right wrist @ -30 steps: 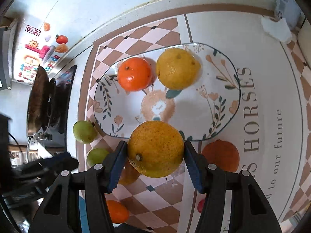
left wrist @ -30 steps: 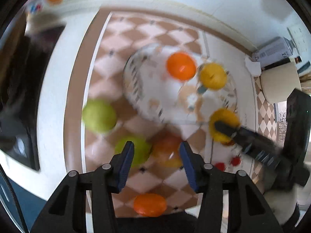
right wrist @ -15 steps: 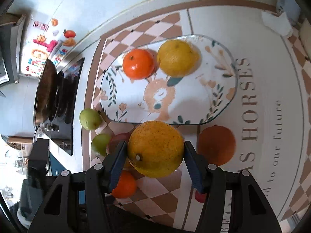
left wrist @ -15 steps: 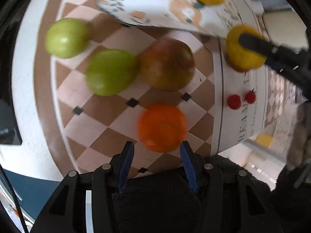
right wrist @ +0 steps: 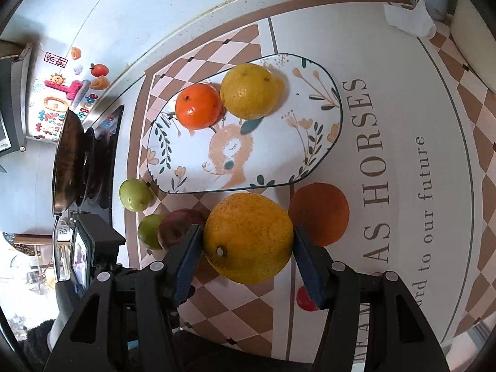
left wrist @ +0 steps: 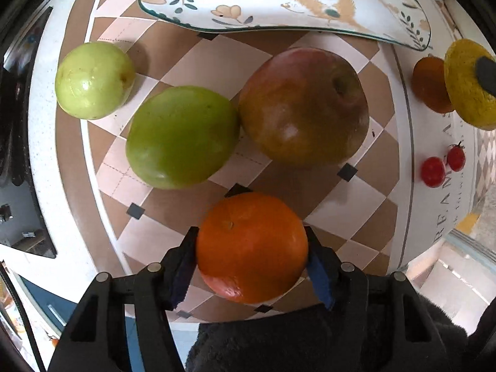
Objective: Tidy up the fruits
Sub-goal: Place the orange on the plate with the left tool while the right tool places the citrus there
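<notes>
The left gripper (left wrist: 251,257) has its two blue fingers (left wrist: 183,266) on both sides of an orange (left wrist: 251,246), touching it. Past the orange, a big green fruit (left wrist: 181,136) sits right beside a red and green apple (left wrist: 303,105), and a small green fruit (left wrist: 93,79) sits apart from them. The plate (left wrist: 248,3) is at the top, and two little red tomatoes (left wrist: 432,171) are on the right.

A plate (right wrist: 322,142) lies on the counter (right wrist: 403,99) toward its back edge, with two citrus fruits (right wrist: 198,105) touching side by side in the plate's back left part. Nearer the counter's front edge, left of the plate, sit a small guava (left wrist: 93,79), a larger guava (left wrist: 181,136) and an apple (left wrist: 303,105), the last two touching. Two cherry tomatoes (left wrist: 432,170) lie toward the front right. A stove (right wrist: 102,161) stands at the counter's left edge.
</notes>
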Motion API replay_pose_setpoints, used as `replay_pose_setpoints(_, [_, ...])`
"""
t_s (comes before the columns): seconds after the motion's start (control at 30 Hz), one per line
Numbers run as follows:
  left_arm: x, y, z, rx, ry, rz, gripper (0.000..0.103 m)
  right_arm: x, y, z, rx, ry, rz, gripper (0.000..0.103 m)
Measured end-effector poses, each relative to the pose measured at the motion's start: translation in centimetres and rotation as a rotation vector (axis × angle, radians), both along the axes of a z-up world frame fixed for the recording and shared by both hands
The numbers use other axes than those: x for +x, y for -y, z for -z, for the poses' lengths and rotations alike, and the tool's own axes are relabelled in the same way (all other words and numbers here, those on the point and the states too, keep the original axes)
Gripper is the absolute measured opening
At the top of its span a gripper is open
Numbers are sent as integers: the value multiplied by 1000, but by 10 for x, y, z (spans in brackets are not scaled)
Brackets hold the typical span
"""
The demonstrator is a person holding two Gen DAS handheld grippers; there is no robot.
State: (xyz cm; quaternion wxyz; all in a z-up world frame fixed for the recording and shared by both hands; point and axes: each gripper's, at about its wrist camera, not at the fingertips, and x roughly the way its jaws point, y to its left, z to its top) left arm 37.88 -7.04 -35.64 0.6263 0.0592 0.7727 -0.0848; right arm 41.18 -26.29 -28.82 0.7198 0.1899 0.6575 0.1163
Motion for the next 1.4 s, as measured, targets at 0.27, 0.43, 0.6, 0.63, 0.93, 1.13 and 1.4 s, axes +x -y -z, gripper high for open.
replay_pose_setpoints(0.27, [0,-2,-30,-23,116,-31,60,-2,-7,-11,-7,29,-16,61])
replay_pose_setpoints(0.43, [23,-6,-102,-125,250,-73,60,15,-12,-14,-1,52,-11,61])
replay_pose_setpoints(0.6, [86,-13,-138,-145,348,-113,60,50,-28,0,-15,62,-14,61])
replay_pose_setpoints(0.63, [98,-15,-138,-135,357,-120,60,57,-32,4,-27,62,-21,61])
replay_pose_setpoints(0.93, [182,-9,-60,-27,234,-126,60,89,-57,45,-112,-3,-79,61])
replay_pose_setpoints(1.13, [196,-11,-33,-10,183,-141,61,88,-55,55,-130,-25,-80,62])
replay_pose_setpoints(1.4, [204,-16,-21,-10,164,-140,61,89,-51,55,-135,-25,-61,90])
